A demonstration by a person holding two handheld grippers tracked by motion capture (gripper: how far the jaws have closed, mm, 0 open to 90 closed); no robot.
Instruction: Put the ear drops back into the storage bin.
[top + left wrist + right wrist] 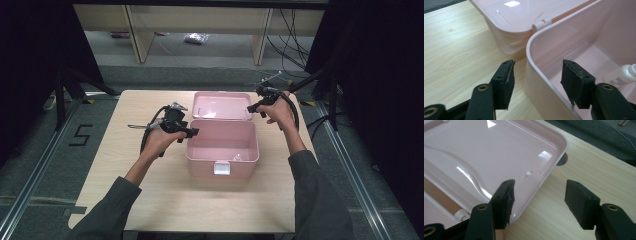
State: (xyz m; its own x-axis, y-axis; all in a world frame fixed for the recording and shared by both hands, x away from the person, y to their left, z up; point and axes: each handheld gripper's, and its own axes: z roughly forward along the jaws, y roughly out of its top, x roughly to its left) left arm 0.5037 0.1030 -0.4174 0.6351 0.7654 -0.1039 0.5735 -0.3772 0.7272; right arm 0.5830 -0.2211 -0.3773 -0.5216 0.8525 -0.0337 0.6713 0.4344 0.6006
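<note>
With my left gripper [537, 83] open astride the pink box's side wall [534, 75] and my right gripper [539, 203] open at the lid's edge [554, 162], I should clamp both squarely before swinging the lid shut.

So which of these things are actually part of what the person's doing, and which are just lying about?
In use:
- pink box, open
- its lid, folded back flat
- small white bottle inside the box
- left gripper, jaws open astride the box wall
- right gripper, jaws open at the lid's edge

Lying about:
- plastic bag on the floor
- cables beyond the table
</note>
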